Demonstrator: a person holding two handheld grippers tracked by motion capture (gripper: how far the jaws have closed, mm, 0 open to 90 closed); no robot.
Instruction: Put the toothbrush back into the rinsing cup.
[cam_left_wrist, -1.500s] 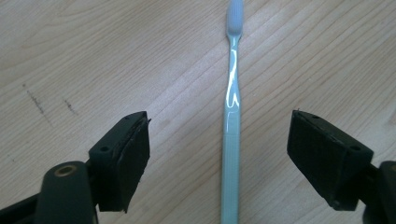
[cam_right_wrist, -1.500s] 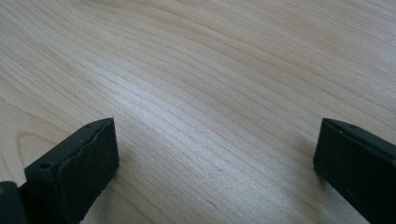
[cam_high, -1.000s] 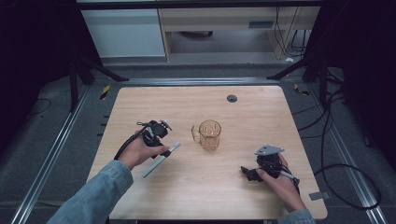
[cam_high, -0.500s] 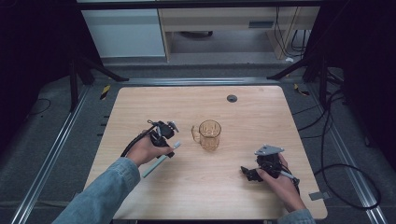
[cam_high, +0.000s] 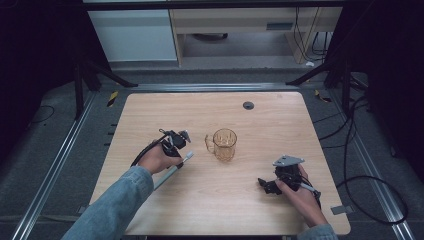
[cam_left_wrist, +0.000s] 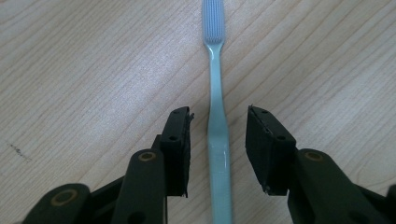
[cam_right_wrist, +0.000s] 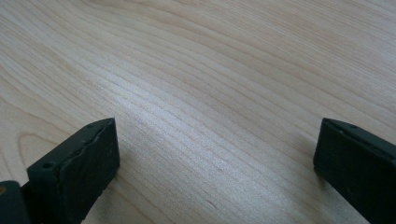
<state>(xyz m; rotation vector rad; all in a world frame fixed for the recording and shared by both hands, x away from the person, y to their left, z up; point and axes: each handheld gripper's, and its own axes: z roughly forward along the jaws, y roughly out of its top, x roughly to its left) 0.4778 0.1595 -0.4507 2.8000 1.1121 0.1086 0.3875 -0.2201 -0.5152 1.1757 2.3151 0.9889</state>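
1. Flat on the pale wooden table (cam_high: 280, 120) lies the slim light-blue plastic toothbrush (cam_left_wrist: 217, 135), its long axis running straight away from your left gripper (cam_left_wrist: 218, 140), bristles at the far end.
2. The handle sits between the jaws, which have just been closing (gaps remain, nothing clamped yet).
3. Your right gripper (cam_right_wrist: 215, 154) rests spread wide and empty, well apart beyond the amber glass mug (cam_high: 223, 144).

Cut off by the bottom edge in the left gripper view: the toothbrush (cam_left_wrist: 218, 140) handle's end; partly hidden under the left gripper (cam_high: 176, 141) and hand in the high view; too small to tell there, its bristles.
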